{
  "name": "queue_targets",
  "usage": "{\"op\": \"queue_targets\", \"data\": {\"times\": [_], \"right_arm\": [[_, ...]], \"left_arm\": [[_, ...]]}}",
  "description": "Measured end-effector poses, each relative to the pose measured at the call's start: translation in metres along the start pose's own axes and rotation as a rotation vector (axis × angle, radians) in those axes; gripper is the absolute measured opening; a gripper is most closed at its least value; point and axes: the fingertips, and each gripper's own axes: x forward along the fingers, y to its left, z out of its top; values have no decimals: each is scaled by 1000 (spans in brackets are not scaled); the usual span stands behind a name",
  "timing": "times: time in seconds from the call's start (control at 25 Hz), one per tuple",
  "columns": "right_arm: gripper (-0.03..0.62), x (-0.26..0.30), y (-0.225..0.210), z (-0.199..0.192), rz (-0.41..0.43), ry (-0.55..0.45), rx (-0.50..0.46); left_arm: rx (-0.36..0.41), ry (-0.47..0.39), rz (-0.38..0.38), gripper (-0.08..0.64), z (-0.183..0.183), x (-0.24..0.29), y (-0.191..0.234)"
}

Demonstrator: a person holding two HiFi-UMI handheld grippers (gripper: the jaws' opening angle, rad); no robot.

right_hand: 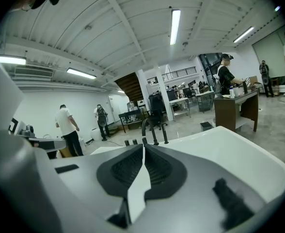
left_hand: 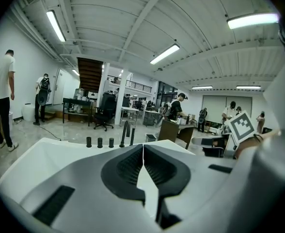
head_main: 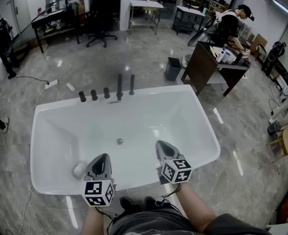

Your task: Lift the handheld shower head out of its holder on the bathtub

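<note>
At the far left a person (head_main: 2, 35) stands on the grey floor, well apart from the work. The left gripper (head_main: 101, 158) hangs over the near rim of the white bathtub (head_main: 56, 107). Its 2 fingers are pressed together with nothing between them, as the left gripper view shows. On the far rim stands a row of black fittings: 3 short knobs (head_main: 94, 95), then a curved spout (head_main: 119, 86), then the handheld shower head (head_main: 132, 84). The shower head is a slim straight rod, upright in its holder at the row's right end. The right gripper (head_main: 161, 145) hovers over the near side of the tub too, its fingers likewise closed and empty. Both grippers are well apart from the rod. The rod looks rigid, smooth and probably slick. It should be light in itself, though a hose hidden under the rim likely drags. Opening the fingers around the upper shaft and pulling straight up seems best. At the right another person (head_main: 229, 23) bends over a dark desk (head_main: 203, 67).
</note>
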Motion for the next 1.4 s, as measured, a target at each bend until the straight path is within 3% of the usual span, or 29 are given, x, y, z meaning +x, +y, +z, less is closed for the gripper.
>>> {"op": "queue_targets", "data": {"times": [0.32, 0.52, 1.0, 1.4], "right_arm": [[28, 16, -4, 5, -84, 12, -24], [28, 42, -12, 18, -97, -2, -13], [28, 143, -60, 48, 27, 22, -57], [28, 235, -124, 60, 69, 41, -89]], "left_arm": [[-14, 2, -74, 15, 6, 28, 29], [-17, -8, -69, 15, 17, 43, 39], [-71, 13, 41, 15, 22, 115, 37], [-58, 0, 85, 15, 38, 201, 35]]}}
